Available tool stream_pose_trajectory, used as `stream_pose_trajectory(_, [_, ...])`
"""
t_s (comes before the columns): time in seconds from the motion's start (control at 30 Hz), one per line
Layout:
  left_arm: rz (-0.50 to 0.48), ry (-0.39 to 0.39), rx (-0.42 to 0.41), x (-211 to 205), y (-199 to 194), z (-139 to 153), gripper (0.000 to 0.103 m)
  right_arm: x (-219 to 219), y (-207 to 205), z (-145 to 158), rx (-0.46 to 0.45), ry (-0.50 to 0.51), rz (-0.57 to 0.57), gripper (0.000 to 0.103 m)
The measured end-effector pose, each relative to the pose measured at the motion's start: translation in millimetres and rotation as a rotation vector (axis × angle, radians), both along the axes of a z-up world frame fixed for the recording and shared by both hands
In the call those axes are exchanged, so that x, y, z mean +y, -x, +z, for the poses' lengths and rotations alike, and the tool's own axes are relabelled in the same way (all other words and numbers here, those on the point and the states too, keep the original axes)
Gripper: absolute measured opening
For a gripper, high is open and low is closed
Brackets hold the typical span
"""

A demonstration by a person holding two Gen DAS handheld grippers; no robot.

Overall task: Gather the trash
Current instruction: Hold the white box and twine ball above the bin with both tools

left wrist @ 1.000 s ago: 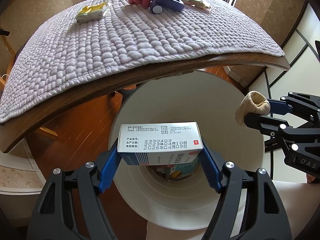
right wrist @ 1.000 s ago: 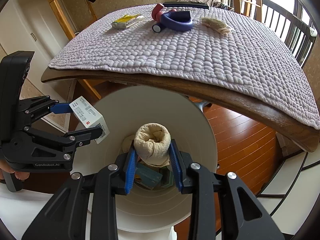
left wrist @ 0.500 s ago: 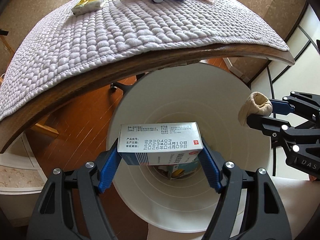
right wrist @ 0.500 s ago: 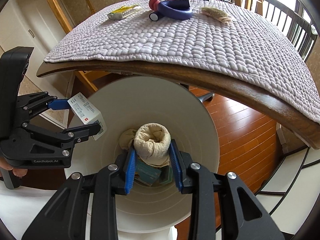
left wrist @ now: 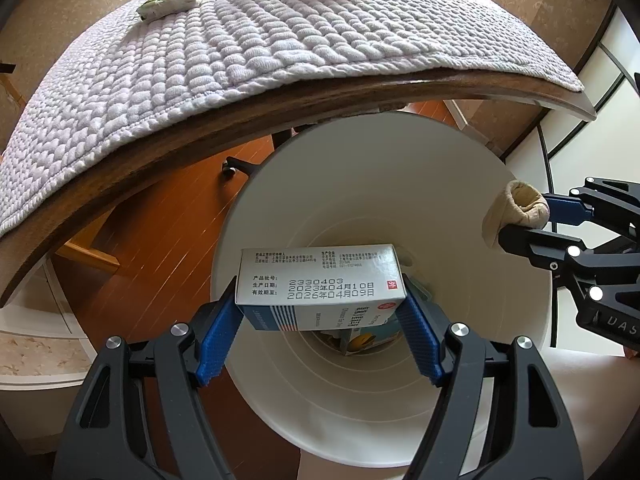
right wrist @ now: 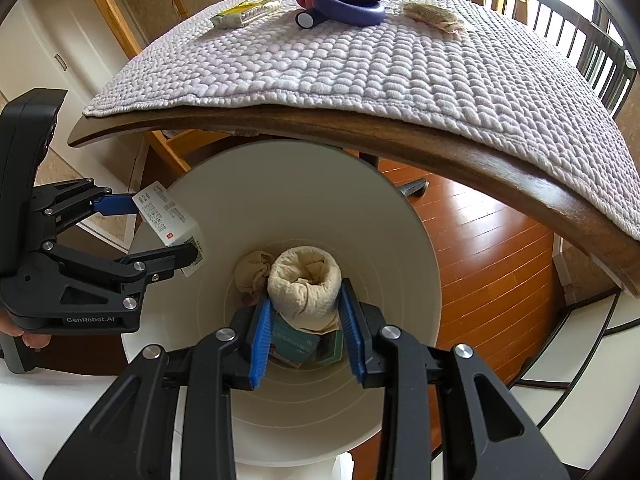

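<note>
My left gripper (left wrist: 320, 304) is shut on a white and blue medicine box (left wrist: 320, 280), held over the mouth of a white bin (left wrist: 400, 184). It shows at the left of the right wrist view (right wrist: 170, 236) with the box (right wrist: 168, 220). My right gripper (right wrist: 304, 312) is shut on a rolled beige cloth (right wrist: 304, 284) over the same bin (right wrist: 304, 184). It shows at the right of the left wrist view (left wrist: 520, 224) with the cloth (left wrist: 516, 208). Boxes (right wrist: 296, 344) and a second beige wad (right wrist: 252, 272) lie at the bin's bottom.
A wooden table with a lilac quilted mat (right wrist: 360, 64) overhangs the bin's far rim. On the mat lie a yellow-white packet (right wrist: 244, 12), a purple and pink foam roll (right wrist: 344, 4) and a beige scrap (right wrist: 432, 16). Chairs stand behind. The floor is red-brown wood (right wrist: 480, 232).
Both grippers have sunk lower toward the bin mouth with their loads still held. The table edge has risen in both views.
</note>
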State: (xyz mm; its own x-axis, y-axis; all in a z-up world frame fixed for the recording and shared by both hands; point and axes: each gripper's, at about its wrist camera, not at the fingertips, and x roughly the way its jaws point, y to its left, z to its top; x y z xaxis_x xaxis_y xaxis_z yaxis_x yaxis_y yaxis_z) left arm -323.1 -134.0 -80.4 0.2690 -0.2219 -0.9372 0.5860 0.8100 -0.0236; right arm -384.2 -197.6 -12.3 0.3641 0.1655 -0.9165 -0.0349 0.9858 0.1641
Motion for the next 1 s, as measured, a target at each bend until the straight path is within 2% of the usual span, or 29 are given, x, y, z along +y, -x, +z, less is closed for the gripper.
stream_pose_trajectory(0.23, [-0.001,-0.008,0.004,-1,2,-15,0.075,0,-2,-4,0.007,-0.002,0.004,0.032])
stream_pose_trajectory(1.0, [-0.004,-0.016,0.001,-1,-2,-19,0.075,-3,-6,-16,0.014,-0.007,0.003,0.032])
